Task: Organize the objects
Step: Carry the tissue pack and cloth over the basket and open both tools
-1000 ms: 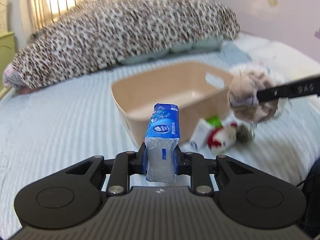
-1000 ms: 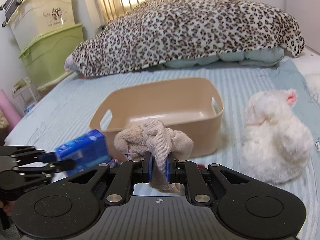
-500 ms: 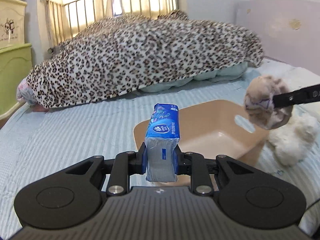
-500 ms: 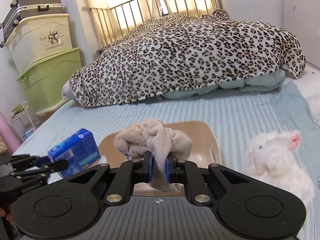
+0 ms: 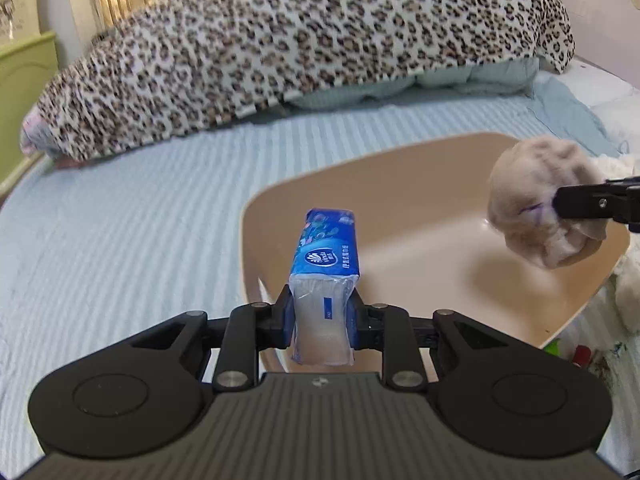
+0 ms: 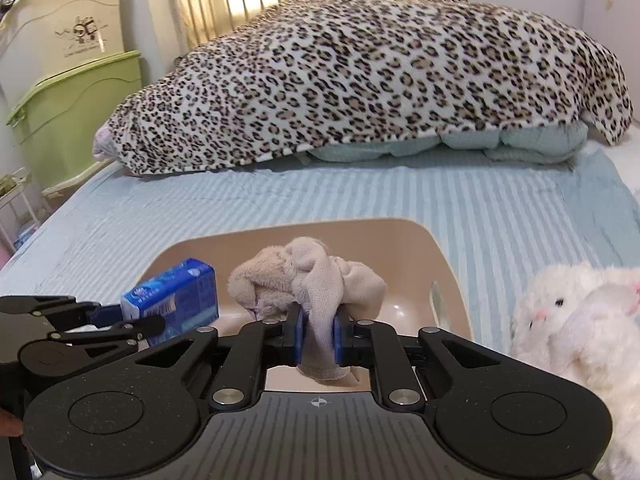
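My left gripper [image 5: 321,320] is shut on a blue tissue pack [image 5: 326,256] and holds it over the near left rim of a beige plastic basket [image 5: 320,184]. My right gripper [image 6: 318,332] is shut on a bundled beige cloth [image 6: 304,276] and holds it above the basket's inside [image 6: 408,248]. In the left wrist view the cloth [image 5: 540,200] hangs over the basket's right side. In the right wrist view the tissue pack [image 6: 176,300] and left gripper [image 6: 132,322] show at the left.
A white plush toy [image 6: 576,320] lies right of the basket on the striped blue bedsheet [image 6: 280,200]. A leopard-print blanket [image 6: 380,80] is piled behind. Green and cream storage bins [image 6: 72,92] stand at the left. Small red and green items [image 5: 568,350] lie by the basket.
Both grippers have moved forward and down over the basket, still holding the tissue pack and the cloth. The basket looks larger and closer in both views.
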Motion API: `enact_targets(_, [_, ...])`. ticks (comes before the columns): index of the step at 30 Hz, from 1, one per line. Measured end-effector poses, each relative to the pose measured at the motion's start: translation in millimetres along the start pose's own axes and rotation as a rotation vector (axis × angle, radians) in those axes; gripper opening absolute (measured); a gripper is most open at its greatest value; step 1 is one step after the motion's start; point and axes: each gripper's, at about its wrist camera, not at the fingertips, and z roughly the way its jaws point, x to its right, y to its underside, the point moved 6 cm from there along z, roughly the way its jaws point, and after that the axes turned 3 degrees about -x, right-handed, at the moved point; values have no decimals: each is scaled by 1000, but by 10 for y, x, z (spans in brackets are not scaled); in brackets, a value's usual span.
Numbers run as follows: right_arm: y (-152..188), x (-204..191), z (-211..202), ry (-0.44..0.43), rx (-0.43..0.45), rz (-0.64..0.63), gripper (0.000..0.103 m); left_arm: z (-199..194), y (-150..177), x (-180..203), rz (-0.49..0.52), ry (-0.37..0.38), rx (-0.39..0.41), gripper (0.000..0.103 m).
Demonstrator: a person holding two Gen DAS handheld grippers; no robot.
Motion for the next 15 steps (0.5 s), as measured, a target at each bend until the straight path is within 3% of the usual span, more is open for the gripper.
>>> enact_targets(1, [13,7,-8,-7,3,11,25,-19,7,5,0,4,2,31])
enact_targets(2, [26,18,-31,-12,5,18,40,-53,15,8,5,6,9,36])
enact_targets(4, [44,27,-103,-18,14,21,49,-160,17,7,15,-13,39,65])
enact_targets(6, [43,34,-205,-21,26,22,61,-306,-4,-5,20,-27,84,79])
enact_targets(10, [58,71,-450,-11,55,4,79,-565,11,-83,16,-29,125,90])
enact_targets(14, [157,123,-649,3,60,-8,103,-766,95,-207,9,-48,154,90])
enact_targets(15, [193,138,-692,9,62,-9,103,-806,120,-233,8,-50,158,90])
